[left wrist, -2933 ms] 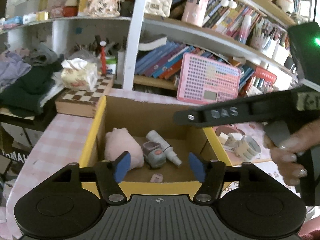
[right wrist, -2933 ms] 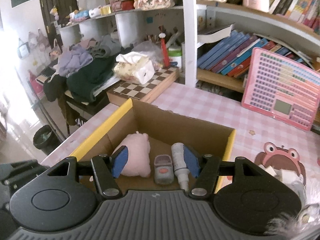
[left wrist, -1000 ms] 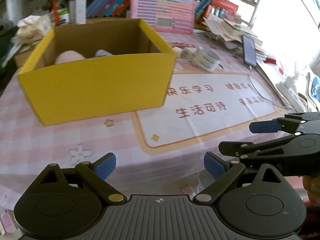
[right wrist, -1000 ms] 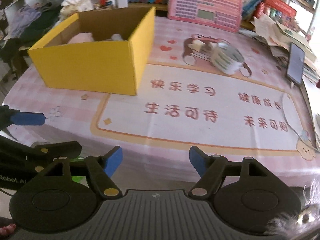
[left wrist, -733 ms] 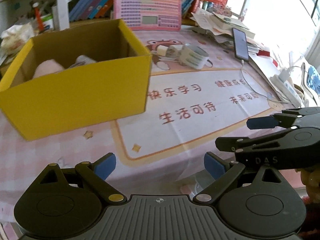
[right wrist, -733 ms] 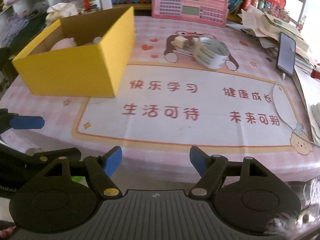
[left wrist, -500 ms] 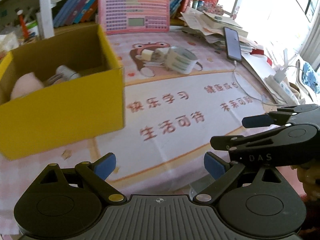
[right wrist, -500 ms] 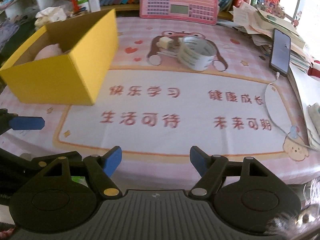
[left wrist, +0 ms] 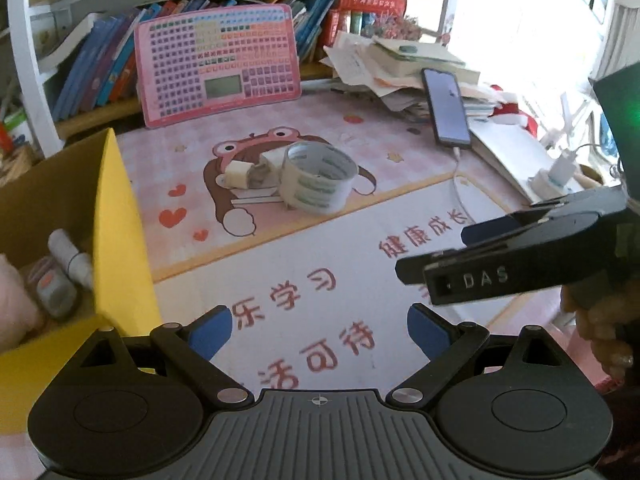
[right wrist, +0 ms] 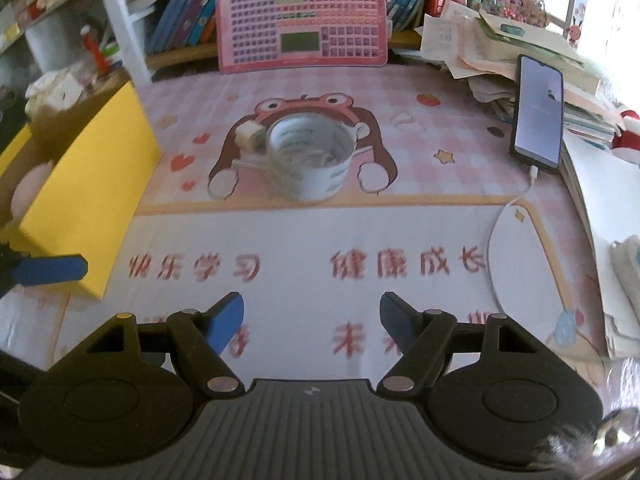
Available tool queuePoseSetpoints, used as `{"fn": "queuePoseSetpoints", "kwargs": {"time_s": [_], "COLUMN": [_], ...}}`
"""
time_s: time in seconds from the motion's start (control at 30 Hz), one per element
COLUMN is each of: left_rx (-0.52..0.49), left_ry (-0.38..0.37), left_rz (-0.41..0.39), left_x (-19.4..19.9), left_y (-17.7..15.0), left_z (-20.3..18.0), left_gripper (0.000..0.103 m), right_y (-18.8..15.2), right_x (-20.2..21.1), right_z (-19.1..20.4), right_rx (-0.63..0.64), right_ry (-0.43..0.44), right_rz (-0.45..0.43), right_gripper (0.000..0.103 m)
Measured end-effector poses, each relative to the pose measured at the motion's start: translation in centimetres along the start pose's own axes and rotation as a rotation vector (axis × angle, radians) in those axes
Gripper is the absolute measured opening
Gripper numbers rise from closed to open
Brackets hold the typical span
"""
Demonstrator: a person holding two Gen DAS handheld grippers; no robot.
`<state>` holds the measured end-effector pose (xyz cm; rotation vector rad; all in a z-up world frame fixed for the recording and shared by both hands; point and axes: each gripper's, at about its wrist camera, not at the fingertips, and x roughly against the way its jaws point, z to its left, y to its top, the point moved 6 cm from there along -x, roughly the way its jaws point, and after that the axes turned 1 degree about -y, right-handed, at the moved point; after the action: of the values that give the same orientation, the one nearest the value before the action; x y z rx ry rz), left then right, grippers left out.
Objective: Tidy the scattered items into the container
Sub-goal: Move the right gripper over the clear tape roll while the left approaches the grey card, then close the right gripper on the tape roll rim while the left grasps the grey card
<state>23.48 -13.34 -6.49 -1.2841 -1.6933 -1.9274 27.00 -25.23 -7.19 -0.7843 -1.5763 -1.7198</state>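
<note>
Both the left gripper (left wrist: 320, 330) and right gripper (right wrist: 312, 316), jaws wide and empty, above bare mat (right wrist: 320, 240); tape roll (right wrist: 310, 160) at frame centre, yellow box (right wrist: 92, 184) at left edge.

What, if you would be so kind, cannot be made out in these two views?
- Yellow cardboard box: cut off by the left edge in both views; the pink soft toy is only partly visible.
- Small white charger plug: in the right wrist view, partly hidden behind the roll of clear tape.
- Red mat lettering: blurred.
</note>
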Motion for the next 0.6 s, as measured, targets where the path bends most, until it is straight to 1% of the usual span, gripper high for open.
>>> {"fn": "queuePoseSetpoints", "kwargs": {"time_s": [0.07,0.13,0.27,0.4,0.6], "left_rx": [-0.002,0.001,0.020,0.042,0.048], "left_ry": [0.020,0.039,0.080,0.120,0.170], "left_rz": [0.019,0.034,0.059,0.073,0.095], "left_x": [-0.7,-1.2,-2.2,-2.8,-3.6], "left_y": [0.5,0.9,1.8,2.5,3.5], "left_z": [-0.1,-0.1,0.2,0.8,1.0], "left_gripper": [0.096,0.096,0.096,0.096,0.096], "right_y": [0.8,1.6,3.5,5.5,8.5], "right_x": [-0.8,-1.7,-3.8,-6.1,-9.4], "right_z": [-0.6,-0.9,-1.1,-0.9,-0.6], "right_rx": [-0.005,0.000,0.031,0.056,0.081], "right_ry": [0.025,0.050,0.106,0.142,0.181], "right_rz": [0.003,0.006,0.012,0.007,-0.003], "right_gripper": [0.074,0.077,0.079,0.084,0.085]}}
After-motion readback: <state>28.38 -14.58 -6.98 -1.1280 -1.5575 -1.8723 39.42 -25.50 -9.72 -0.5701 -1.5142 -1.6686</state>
